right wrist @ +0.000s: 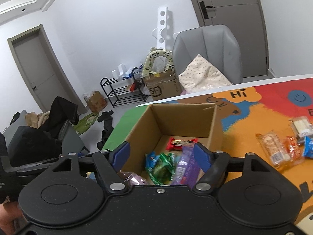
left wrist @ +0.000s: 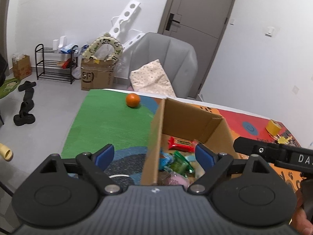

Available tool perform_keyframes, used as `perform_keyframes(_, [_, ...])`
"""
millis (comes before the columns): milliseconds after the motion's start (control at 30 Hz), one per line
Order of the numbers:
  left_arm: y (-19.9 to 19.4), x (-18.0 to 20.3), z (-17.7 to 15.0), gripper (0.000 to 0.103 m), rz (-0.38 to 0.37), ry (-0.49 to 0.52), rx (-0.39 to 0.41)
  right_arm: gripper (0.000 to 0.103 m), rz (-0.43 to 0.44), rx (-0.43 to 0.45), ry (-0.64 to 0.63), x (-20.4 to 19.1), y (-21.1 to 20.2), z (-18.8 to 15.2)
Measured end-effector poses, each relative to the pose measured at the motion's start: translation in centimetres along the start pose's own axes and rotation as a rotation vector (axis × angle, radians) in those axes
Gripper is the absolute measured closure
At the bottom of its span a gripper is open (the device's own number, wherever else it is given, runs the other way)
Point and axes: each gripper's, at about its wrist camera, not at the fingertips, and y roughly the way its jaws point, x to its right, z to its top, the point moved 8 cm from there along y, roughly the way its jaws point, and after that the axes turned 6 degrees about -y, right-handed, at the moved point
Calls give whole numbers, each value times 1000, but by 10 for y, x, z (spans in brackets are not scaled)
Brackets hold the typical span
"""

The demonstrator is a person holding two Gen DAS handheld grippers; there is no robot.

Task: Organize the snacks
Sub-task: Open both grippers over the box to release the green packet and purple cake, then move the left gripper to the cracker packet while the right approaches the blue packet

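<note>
both hand-held grippers spread over the snack box

the left hand-held gripper stood spread astride the cardboard box wall, gripping nothing. the right hand-held gripper gaped above the box interior, a purple packet loose between its pads, green packet and red bar just ahead; more snacks lay on the bench to its right

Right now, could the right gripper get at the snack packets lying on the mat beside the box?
Probably yes: the right gripper is open and empty above the cardboard box, and the snack packets lie uncovered on the mat, nothing between.
</note>
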Motion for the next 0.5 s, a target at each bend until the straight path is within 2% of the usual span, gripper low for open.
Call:
perform_keyframes(233, [3,22,-8,13,-29,26,-11,21,-44,3,42,29,-17,-11])
perform_keyframes(367, [7,36,-15,13,-33,42,-28,8,-54,11,75,46,-26,-16])
perform_keyframes(500, [7,51,-20,13,-51,59,-35,4,-66,21,94,60,-35,-19])
